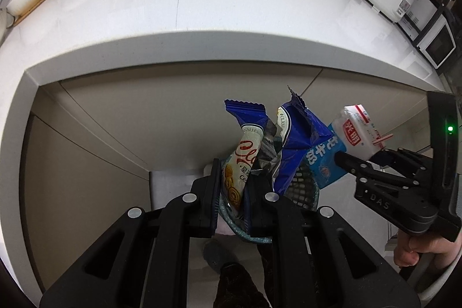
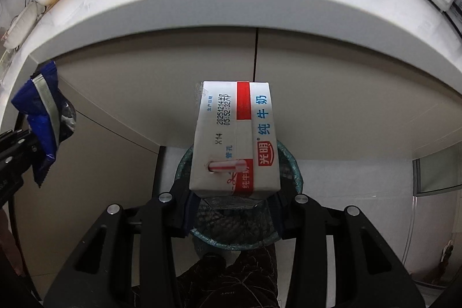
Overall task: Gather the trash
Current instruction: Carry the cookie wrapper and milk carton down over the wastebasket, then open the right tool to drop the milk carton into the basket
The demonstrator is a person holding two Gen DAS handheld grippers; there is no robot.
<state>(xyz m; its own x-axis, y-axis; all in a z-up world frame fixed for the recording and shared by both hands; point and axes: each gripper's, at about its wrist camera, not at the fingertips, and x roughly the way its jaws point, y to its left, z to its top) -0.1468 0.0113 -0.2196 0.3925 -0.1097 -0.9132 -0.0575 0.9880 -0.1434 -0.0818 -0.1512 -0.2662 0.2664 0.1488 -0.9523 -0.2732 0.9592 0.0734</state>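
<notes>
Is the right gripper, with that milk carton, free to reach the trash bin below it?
Probably yes. The right gripper holds the milk carton above the bin; nothing lies between, and the counter edge sits farther back.

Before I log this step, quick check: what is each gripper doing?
Left gripper: closed on snack wrappers, above the bin.
Right gripper: closed on a milk carton, above the same bin.

Black claws (image 1: 231,186) (image 2: 234,210), silver screws, green light, "DAS" marking; dark trousers, grey slipper (image 1: 215,257).
</notes>
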